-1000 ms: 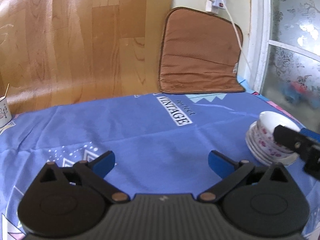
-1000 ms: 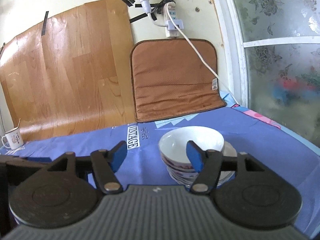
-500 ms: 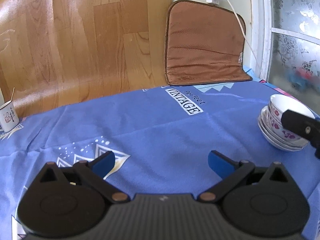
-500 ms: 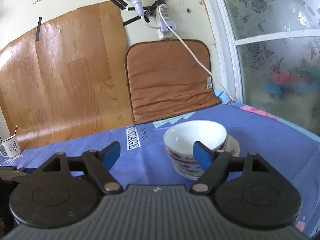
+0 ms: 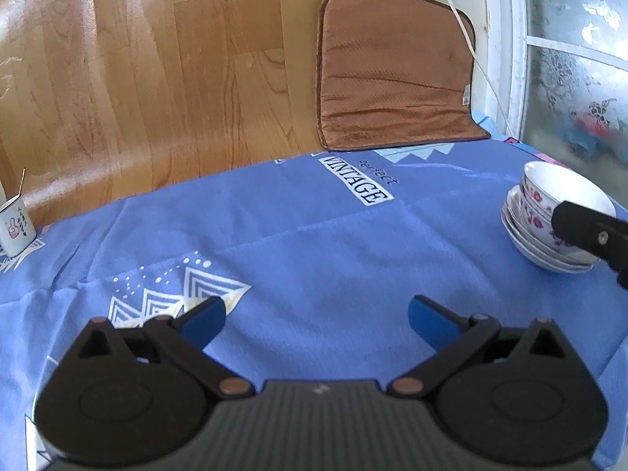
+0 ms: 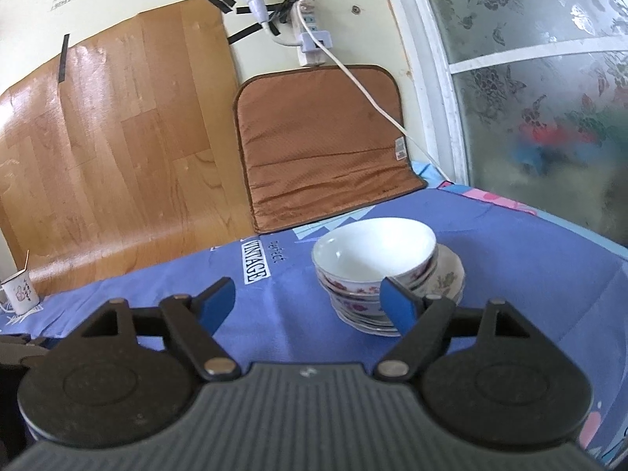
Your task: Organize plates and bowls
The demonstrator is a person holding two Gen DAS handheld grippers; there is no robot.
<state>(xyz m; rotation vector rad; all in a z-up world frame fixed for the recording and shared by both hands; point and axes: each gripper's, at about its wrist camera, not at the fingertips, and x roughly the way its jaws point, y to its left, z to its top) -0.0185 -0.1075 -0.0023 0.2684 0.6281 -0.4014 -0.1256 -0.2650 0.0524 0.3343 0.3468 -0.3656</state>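
Note:
A stack of white floral bowls (image 6: 373,267) sits on stacked plates (image 6: 447,274) on the blue tablecloth (image 5: 314,243). In the left wrist view the stack (image 5: 549,212) is at the far right, partly behind my right gripper's black finger (image 5: 588,231). My right gripper (image 6: 308,304) is open and empty, just short of the stack, its right pad in front of the bowls. My left gripper (image 5: 316,320) is open and empty over bare cloth, well left of the stack.
A small white mug (image 5: 15,227) stands at the far left edge of the cloth; it also shows in the right wrist view (image 6: 19,292). A brown cushion (image 5: 392,74) and a wood-pattern sheet (image 5: 137,78) lean on the back wall. A frosted window (image 6: 530,98) is at right.
Both grippers have drawn back and risen from the stack. The right gripper's jaws have opened wider and no longer straddle the top bowl. The stack has not moved.

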